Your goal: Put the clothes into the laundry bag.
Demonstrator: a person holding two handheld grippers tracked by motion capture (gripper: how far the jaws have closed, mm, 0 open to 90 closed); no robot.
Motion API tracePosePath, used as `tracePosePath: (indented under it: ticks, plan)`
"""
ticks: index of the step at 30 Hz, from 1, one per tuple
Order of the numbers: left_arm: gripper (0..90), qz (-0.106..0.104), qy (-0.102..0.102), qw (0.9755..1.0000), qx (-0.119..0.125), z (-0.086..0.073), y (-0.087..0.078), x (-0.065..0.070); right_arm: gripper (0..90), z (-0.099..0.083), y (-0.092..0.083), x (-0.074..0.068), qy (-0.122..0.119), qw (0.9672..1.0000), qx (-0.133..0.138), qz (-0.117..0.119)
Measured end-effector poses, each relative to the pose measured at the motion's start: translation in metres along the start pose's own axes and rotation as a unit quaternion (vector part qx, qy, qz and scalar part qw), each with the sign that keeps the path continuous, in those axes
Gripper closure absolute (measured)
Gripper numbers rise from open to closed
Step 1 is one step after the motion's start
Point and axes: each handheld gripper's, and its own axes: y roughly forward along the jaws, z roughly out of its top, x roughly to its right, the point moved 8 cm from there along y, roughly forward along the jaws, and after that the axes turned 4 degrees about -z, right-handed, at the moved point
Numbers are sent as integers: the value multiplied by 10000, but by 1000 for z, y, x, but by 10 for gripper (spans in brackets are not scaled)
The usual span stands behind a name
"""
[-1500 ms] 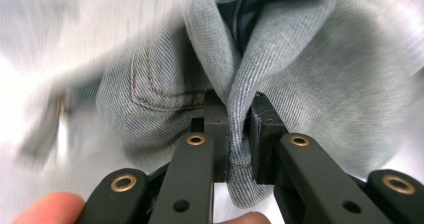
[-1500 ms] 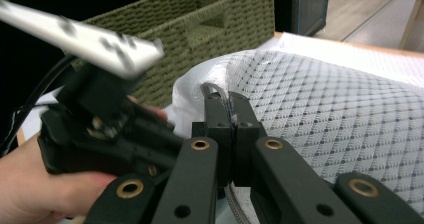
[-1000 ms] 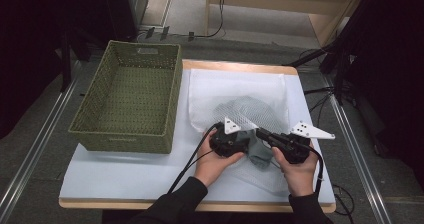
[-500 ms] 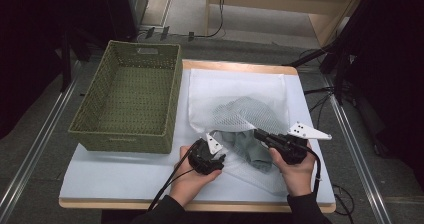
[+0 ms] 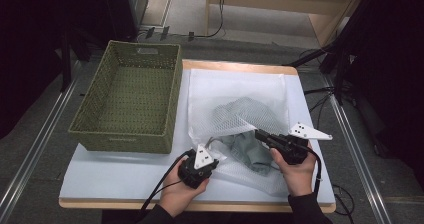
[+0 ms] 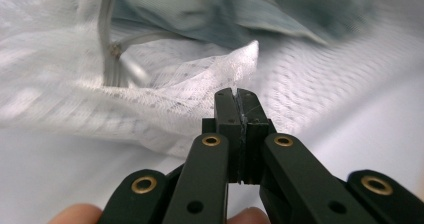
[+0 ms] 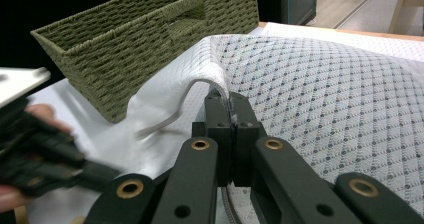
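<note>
A white mesh laundry bag lies on the table with a grey-green garment sticking out of its near opening. My right gripper is shut on the bag's upper layer at the opening and holds it raised. In the right gripper view, the jaws pinch the mesh edge beside a white drawstring. My left gripper sits at the front left of the opening, shut on the lower mesh edge. The garment lies just beyond it.
A green woven basket stands empty on the left of the table, close to the bag's left side; it also rises at the back in the right gripper view. A white sheet covers the tabletop. Cables trail off the front edge.
My left gripper has moved away from the right one, to the left and toward the front edge, drawing the lower mesh edge with it. The bag's opening has spread wider.
</note>
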Motion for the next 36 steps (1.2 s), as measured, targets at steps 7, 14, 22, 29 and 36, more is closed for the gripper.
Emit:
tracePosePath:
  ticks: [7, 14, 22, 29, 36]
  plan:
    - [900, -372, -109, 9991, -152, -27, -9, 7, 900, -2, 1, -2, -34, 10000, -42, 0]
    - [573, -378, -345, 9959, 751, 23, -28, 19, 900, -2, 1, -2, -52, 10000, -60, 9]
    - [408, -233, -363, 9985, 346, 59, 42, 47, 900, -3, 1, -2, -63, 9999, -84, 16]
    - [468, 556, -669, 9961, -132, 68, 98, 36, 900, -5, 1, 3, 25, 9999, -96, 19]
    - [894, 754, -924, 9920, 407, 89, 96, 11, 900, -6, 1, 5, 119, 9999, -105, 43]
